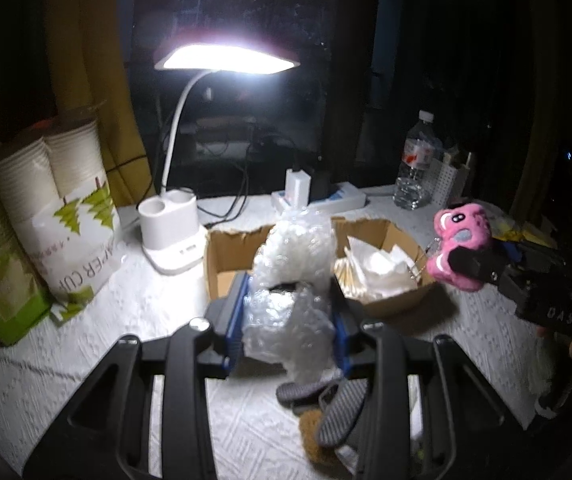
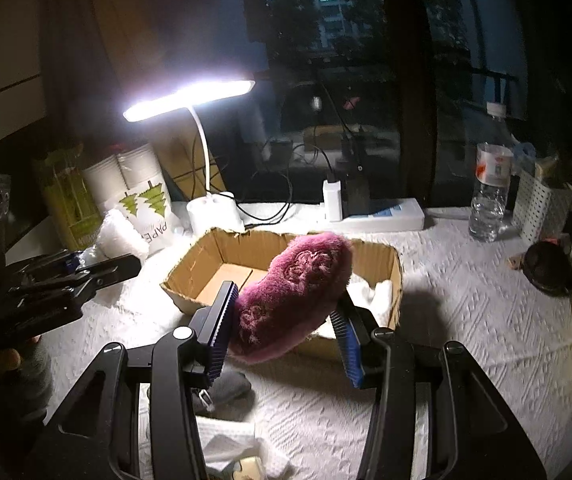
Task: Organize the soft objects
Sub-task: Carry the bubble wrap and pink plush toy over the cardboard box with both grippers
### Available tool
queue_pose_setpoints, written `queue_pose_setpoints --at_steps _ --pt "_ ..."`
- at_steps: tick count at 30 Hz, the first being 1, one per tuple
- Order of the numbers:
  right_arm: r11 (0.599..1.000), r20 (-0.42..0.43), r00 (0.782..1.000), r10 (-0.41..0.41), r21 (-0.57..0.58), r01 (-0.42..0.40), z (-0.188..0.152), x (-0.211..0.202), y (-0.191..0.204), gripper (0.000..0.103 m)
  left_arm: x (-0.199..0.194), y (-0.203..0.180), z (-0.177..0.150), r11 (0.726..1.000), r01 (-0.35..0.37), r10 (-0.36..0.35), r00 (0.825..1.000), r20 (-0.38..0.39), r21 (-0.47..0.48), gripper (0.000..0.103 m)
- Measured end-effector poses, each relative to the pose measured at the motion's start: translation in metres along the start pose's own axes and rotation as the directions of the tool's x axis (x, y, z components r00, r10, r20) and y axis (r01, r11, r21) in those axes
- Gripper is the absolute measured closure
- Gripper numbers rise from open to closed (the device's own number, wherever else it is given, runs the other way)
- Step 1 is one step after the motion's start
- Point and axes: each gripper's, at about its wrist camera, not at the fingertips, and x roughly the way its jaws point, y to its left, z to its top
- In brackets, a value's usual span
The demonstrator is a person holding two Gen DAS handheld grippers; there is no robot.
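Lamplit tabletop [image 2: 465, 320], white textured cover. Left tongs [image 1: 289, 312] clamped on bubble wrap [image 1: 289, 264]; right tongs [image 2: 286, 320] clamped on pink plush toy [image 2: 293, 292]. Cardboard box [image 2: 377, 256] sits just ahead of both. Judged step: carrying; next, lower each load into the box, then release.

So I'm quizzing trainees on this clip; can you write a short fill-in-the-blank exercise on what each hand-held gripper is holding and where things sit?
1. The left hand-held gripper is shut on a wad of ____ wrap.
2. The right hand-held gripper holds a plush toy coloured ____.
3. Behind both stands an open ____ box.
4. The lit desk ____ shines from behind.

Missing words: bubble; pink; cardboard; lamp
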Motion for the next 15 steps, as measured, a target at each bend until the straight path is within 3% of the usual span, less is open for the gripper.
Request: queue_pose_setpoints --at_steps 15 --pt "0.998 -0.02 0.999 0.037 -0.042 -0.038 0.021 0.039 0.012 0.054 0.04 0.019 0.02 0.999 -0.037 0.037 0.999 0.011 -0.018 0.066"
